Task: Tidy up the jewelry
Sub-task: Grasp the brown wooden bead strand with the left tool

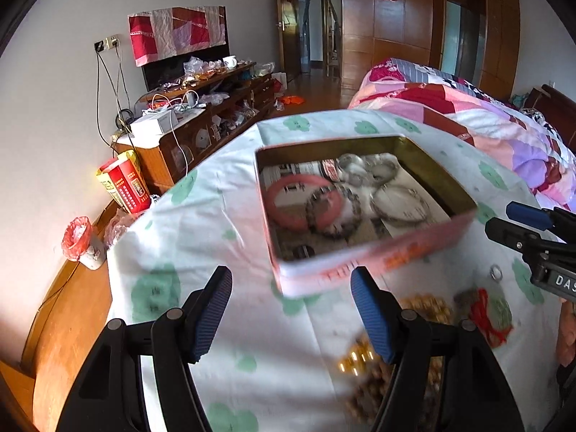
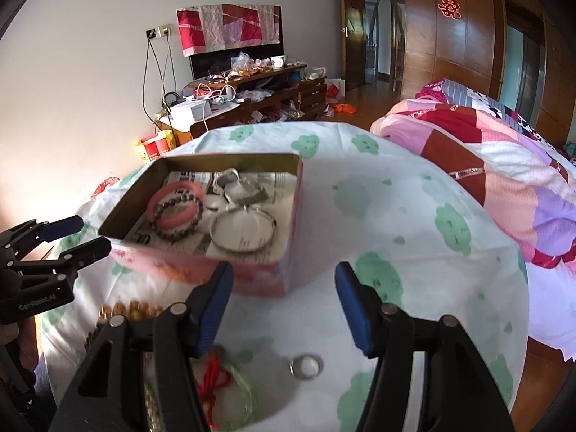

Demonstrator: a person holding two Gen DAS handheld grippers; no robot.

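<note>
A: What've we got on the table?

B: Cloth w/ green flower blobs, soft, a bit creased. On it a square tin, pink outside, gold metal inside, lined w/ newsprint. No lid on.

A: And in the tin?

B: Smooth pink bangle, a dark beaded bracelet lying across it, a thin silver bangle, more silver bits behind, too blurred to sort.

A: Our tools?

B: Left tool open, nothing btwn its ribbed blue pads; tin's near wall sits just ahead of its tips. Right tool open too, empty; tin corner just beyond its left pad.

A: Loose stuff?

B: Small silver ring on the cloth, below the right tool's gap, not touching. Pale green bangle w/ red cord by its left finger. Gold beads and brown beads near the left tool's right finger, blurred.
</note>
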